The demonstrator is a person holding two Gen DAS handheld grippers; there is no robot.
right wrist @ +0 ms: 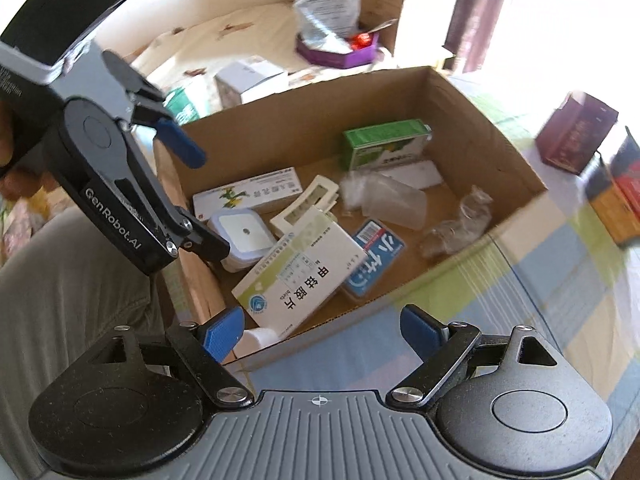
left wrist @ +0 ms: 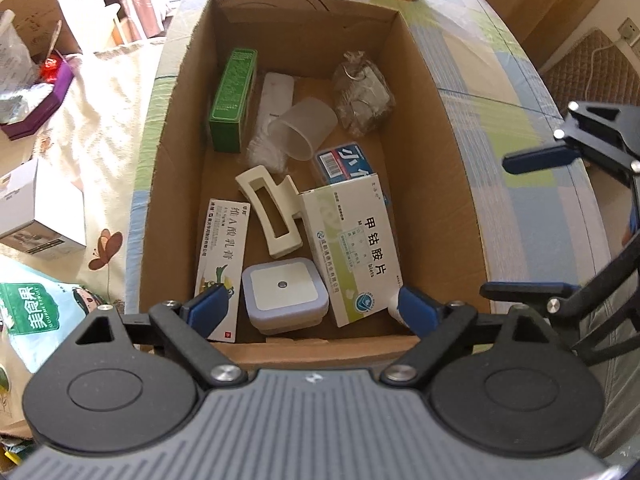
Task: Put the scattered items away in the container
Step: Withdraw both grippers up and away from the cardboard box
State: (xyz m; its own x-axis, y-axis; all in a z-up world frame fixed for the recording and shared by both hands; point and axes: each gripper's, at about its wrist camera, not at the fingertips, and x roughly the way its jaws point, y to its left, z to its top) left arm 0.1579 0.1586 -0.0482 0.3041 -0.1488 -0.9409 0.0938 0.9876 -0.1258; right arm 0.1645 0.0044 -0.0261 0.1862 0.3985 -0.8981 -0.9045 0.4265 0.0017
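Cardboard box (left wrist: pixel 432 168): brown, open-topped, rectangular, standing on a bed covered in a checked green, blue and cream cloth (left wrist: pixel 516 92); my two grippers hang over its near edge.

Contents, far end to near:
- green carton (left wrist: pixel 233 100), along the left wall near the far corner;
- white flat bar (left wrist: pixel 275 96), just beside the carton;
- frosted plastic cup (left wrist: pixel 301 126), on its side, lying over the bar;
- clear bag of small items (left wrist: pixel 362 94), toward the far right wall;
- blue card case (left wrist: pixel 345 162), partly under the medicine box;
- cream hair claw (left wrist: pixel 270 210), mid-floor;
- white and green medicine box (left wrist: pixel 352 248), tilted, by the right wall;
- long orange-edged ointment box (left wrist: pixel 222 264), along the left wall;
- square night light (left wrist: pixel 285 290), at the near edge, between the two boxes.

My left gripper (left wrist: pixel 310 308): jaws wide, nothing between them. My right gripper (right wrist: pixel 322 328): jaws wide, empty, over the near right corner.
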